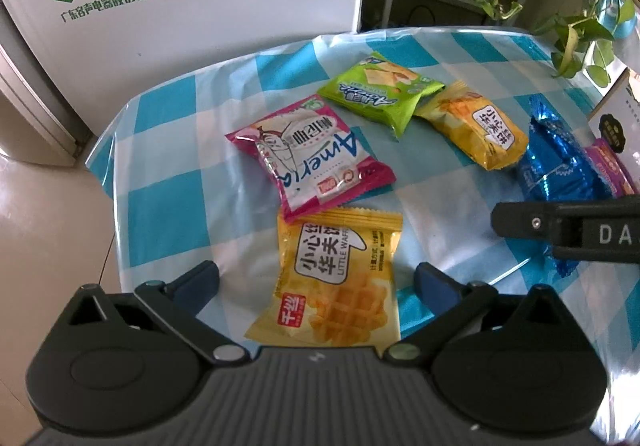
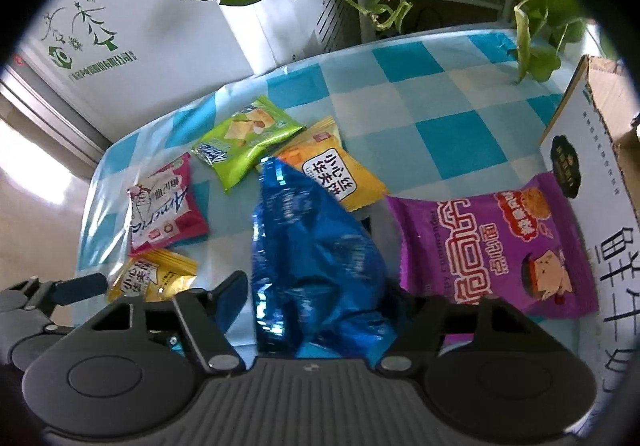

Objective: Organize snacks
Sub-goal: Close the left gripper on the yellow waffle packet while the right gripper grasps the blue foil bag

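The left gripper [image 1: 316,280] stands wide around a yellow waffle packet [image 1: 332,278], not touching; the right gripper [image 2: 320,302] clamps a blue foil packet [image 2: 316,258], purple snack bag [image 2: 500,246] at its 3 o'clock

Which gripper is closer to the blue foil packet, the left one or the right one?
Right. The right gripper has the blue foil packet between its fingers. The left gripper stands wide open over the near yellow waffle packet, off to the blue packet's left.

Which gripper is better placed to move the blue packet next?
Right. The right gripper already straddles the blue packet; the left gripper sits open around a yellow waffle packet.
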The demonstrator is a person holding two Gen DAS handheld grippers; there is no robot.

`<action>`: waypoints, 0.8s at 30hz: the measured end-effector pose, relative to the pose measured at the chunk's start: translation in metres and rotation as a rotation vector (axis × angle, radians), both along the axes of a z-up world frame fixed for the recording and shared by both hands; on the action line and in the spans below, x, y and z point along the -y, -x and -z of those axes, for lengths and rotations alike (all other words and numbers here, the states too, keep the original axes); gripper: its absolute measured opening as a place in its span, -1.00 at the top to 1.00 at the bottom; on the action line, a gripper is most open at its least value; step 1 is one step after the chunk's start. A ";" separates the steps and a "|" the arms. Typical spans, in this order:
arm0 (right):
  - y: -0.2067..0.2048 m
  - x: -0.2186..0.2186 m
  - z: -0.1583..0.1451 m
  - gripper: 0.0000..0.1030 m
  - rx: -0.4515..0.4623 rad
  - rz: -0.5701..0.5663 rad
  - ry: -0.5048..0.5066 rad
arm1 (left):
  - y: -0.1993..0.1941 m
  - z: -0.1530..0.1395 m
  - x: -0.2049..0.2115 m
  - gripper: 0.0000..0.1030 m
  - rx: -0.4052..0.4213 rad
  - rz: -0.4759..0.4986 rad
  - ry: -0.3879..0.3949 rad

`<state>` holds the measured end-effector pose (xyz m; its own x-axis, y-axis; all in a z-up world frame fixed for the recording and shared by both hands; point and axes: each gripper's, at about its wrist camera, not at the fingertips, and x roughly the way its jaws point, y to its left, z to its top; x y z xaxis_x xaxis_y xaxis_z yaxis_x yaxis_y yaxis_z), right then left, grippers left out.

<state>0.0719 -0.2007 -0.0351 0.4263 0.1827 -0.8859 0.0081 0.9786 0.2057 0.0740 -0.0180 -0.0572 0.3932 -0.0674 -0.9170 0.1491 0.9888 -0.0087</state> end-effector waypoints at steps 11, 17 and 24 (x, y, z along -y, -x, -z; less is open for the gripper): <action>0.004 0.006 -0.007 -0.19 0.018 0.010 -0.070 | 0.003 -0.008 -0.002 -0.46 0.025 0.023 0.016; 0.008 0.004 -0.016 -0.19 0.044 -0.004 -0.088 | 0.005 -0.012 -0.008 -0.02 0.039 0.012 0.045; 0.013 0.004 -0.019 -0.19 0.056 -0.019 -0.091 | 0.011 -0.018 -0.005 0.00 0.036 0.028 0.088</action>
<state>0.0590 -0.2043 -0.0159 0.4703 0.2699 -0.8402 -0.0243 0.9557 0.2934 0.0634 -0.0133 -0.0395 0.4229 -0.1581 -0.8923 0.1781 0.9800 -0.0892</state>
